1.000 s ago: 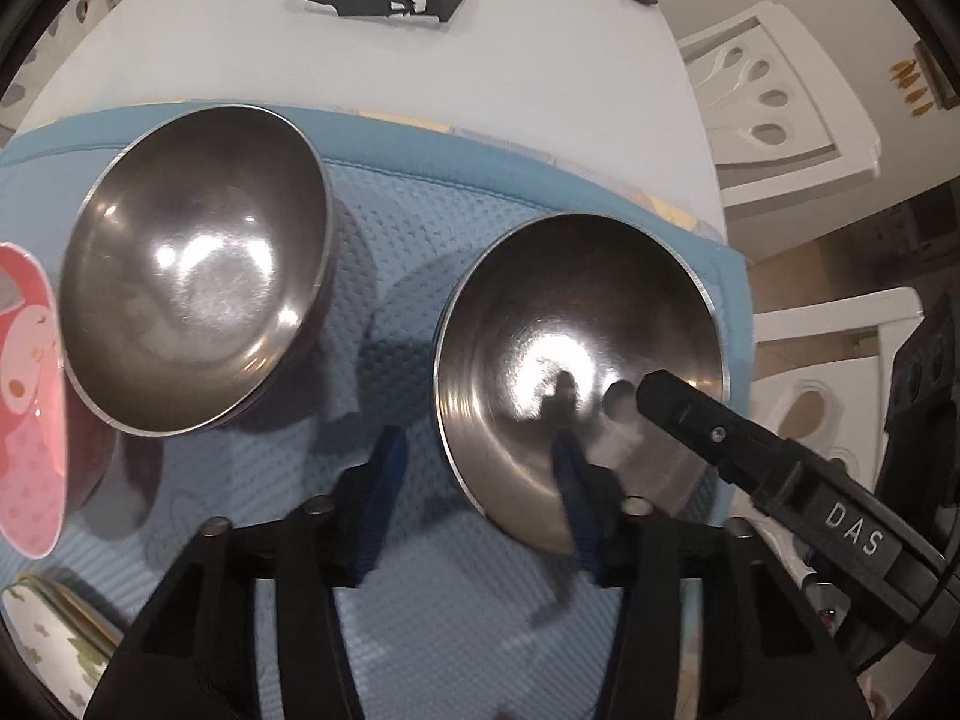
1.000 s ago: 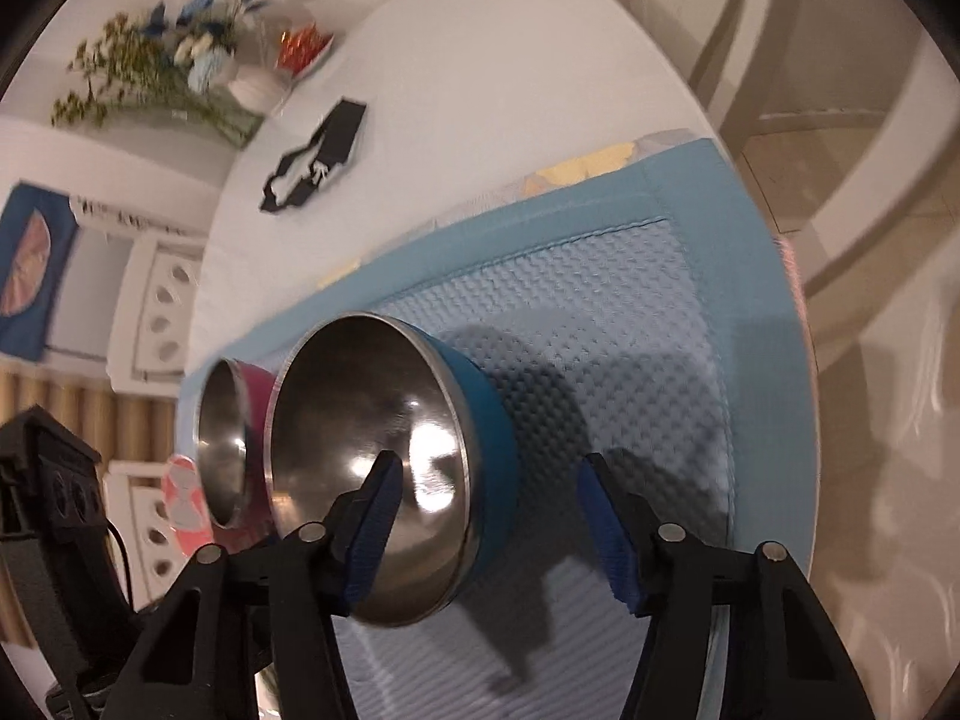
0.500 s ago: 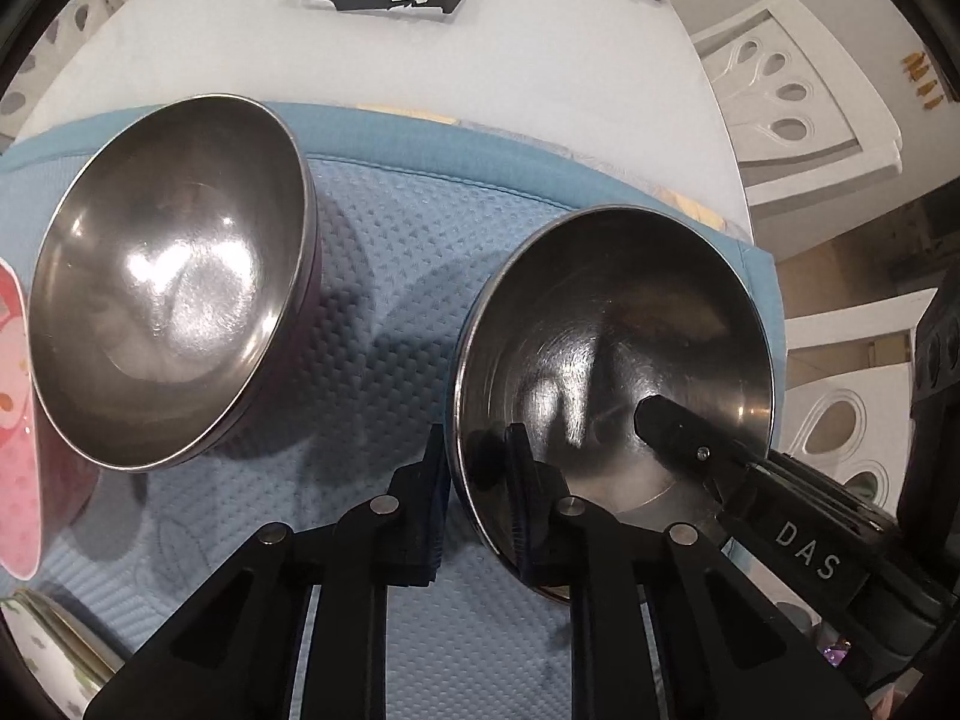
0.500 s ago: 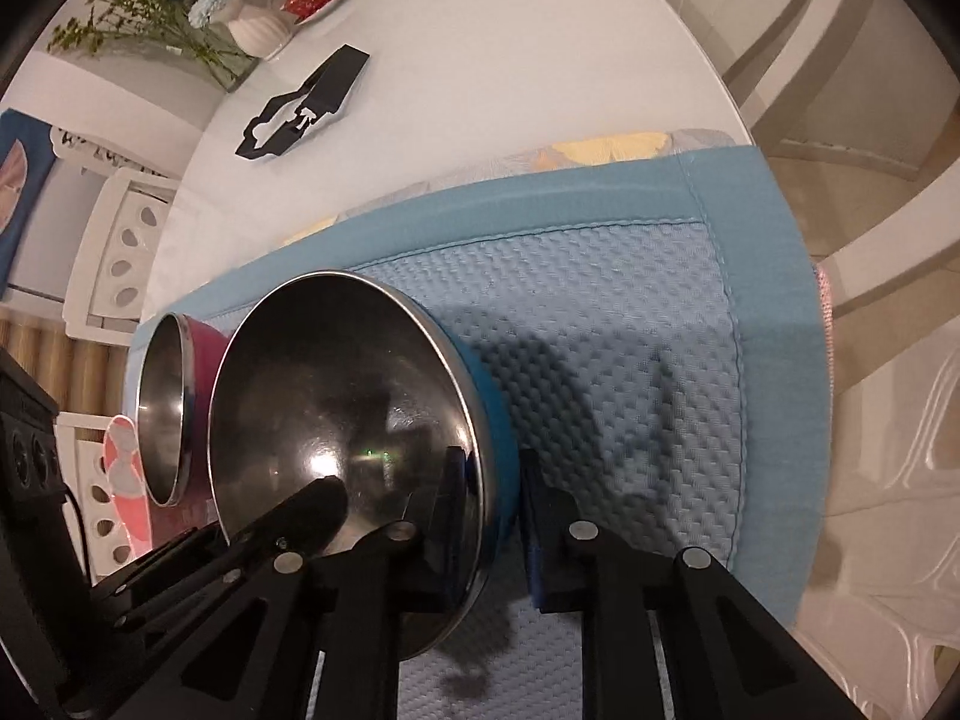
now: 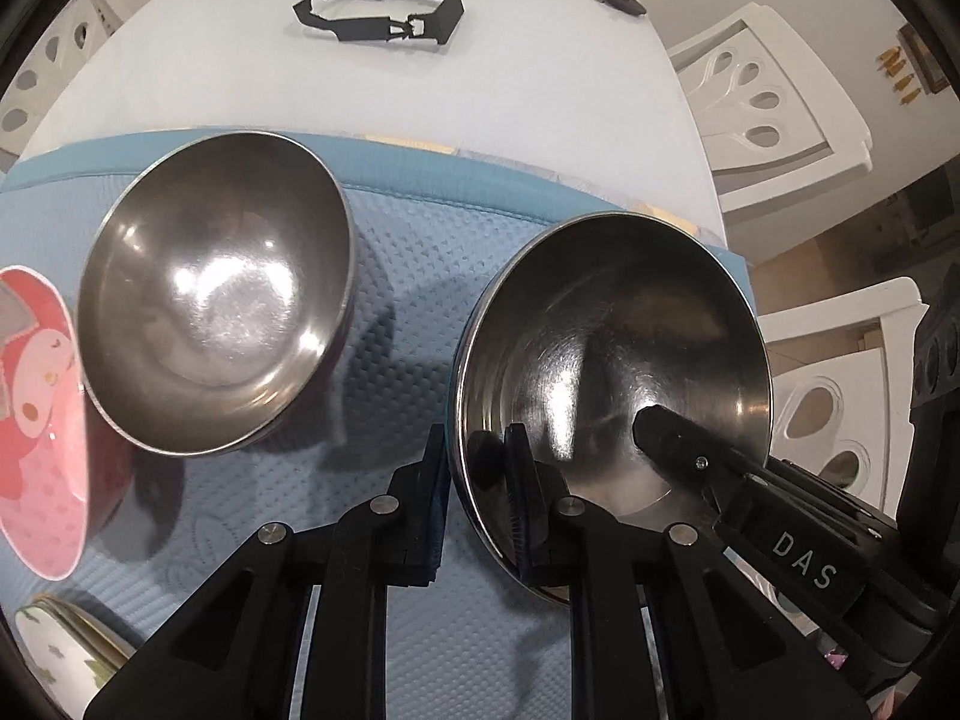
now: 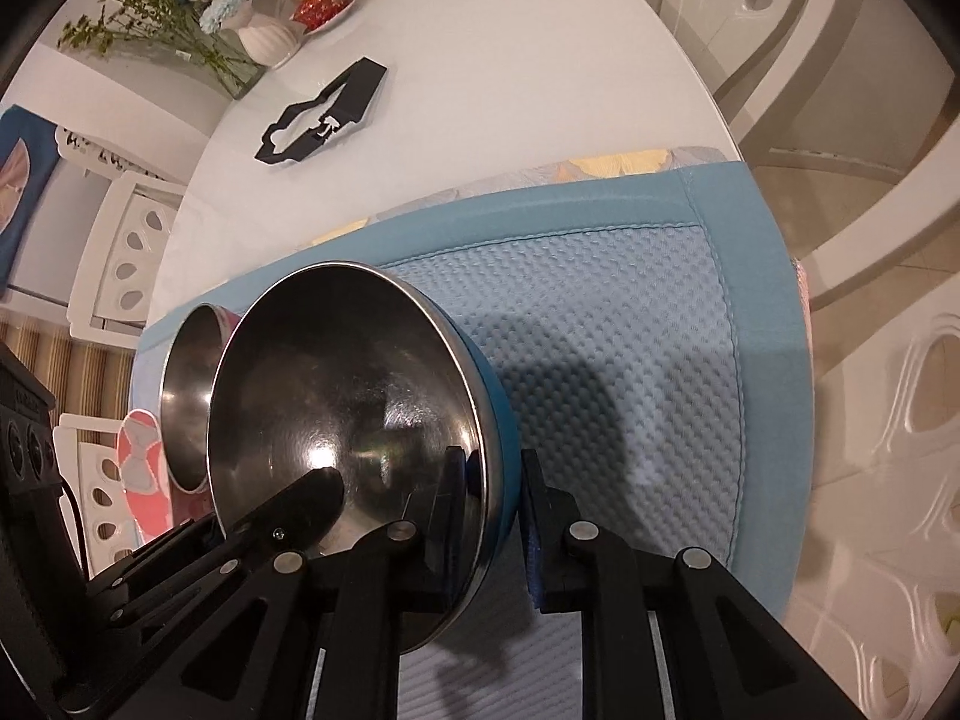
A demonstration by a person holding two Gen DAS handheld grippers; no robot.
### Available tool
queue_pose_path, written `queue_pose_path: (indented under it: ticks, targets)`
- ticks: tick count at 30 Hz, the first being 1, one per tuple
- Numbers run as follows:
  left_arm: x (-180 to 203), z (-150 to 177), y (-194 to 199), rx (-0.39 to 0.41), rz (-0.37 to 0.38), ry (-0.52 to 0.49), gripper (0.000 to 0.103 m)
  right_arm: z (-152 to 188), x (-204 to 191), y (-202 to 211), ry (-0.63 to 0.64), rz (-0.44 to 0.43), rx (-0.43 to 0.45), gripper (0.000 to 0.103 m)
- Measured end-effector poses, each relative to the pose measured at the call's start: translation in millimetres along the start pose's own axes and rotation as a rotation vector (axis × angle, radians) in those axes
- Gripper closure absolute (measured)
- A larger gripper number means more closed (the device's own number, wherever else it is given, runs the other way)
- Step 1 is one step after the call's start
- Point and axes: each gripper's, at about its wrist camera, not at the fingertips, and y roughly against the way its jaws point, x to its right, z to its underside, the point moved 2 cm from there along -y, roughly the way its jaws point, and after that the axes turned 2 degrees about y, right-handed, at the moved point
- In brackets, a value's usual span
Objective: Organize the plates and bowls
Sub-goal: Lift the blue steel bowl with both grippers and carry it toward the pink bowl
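On the blue mat [image 5: 420,276], right half: steel bowl [image 5: 624,348], blue-sided, tilted on edge, its mouth facing the pink-sided bowl [image 5: 216,300] beside it. Left gripper [image 5: 477,480] and right gripper [image 6: 492,498] are both clamped across its rim, one pad inside, one outside. A pink plate [image 5: 36,420] lies at far left.

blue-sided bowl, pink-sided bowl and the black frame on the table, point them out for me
blue-sided bowl [image 6: 360,396]: right wrist view, steel inner wall.
pink-sided bowl [image 5: 222,300]: left wrist view, middle of the steel inside.
black frame [image 5: 444,15]: left wrist view, its right end.
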Motion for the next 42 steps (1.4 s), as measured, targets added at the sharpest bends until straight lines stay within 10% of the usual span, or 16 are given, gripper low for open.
queue_pose_path:
  ticks: [42]
  targets:
    - [-185, 6, 123, 0.153, -0.006, 0.176, 0.089, 21, -220, 1, 0.186, -0.063, 0.019, 0.087]
